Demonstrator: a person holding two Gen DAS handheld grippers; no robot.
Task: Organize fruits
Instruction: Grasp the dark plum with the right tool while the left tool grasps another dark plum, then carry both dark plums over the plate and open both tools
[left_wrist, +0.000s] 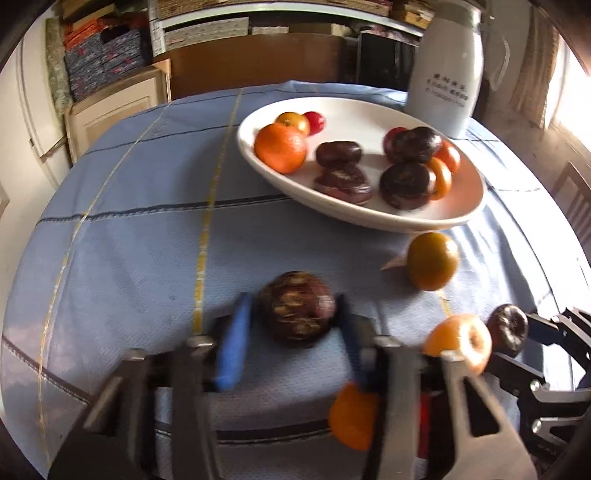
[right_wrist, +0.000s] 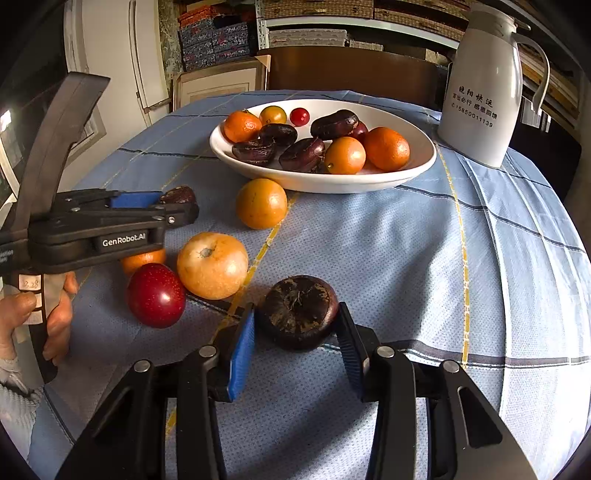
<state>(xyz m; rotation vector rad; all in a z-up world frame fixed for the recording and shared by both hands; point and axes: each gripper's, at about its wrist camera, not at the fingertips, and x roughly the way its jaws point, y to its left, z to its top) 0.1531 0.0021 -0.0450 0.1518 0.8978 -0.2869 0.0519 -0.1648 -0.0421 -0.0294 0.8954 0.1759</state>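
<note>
- Picking loose fruit off the tablecloth (right_wrist: 369, 258) for the white bowl (right_wrist: 406, 173) — each gripper pinches a dark water chestnut: left gripper (left_wrist: 295, 325) on one (left_wrist: 296, 309), right gripper (right_wrist: 297, 325) on another (right_wrist: 298, 311), both resting on the cloth.
- Next, I judge: lift clear, carry over the rim, release.
- In the way: an orange (right_wrist: 261, 203) just before the bowl; a red plum (right_wrist: 156, 294) and a pale tangerine (right_wrist: 212, 265) between the grippers; a white jug (right_wrist: 487, 85) behind the bowl.

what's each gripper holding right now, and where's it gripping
Each holds a dark brown water chestnut by its sides: the left gripper one, the right gripper another, both on the tablecloth.
</note>
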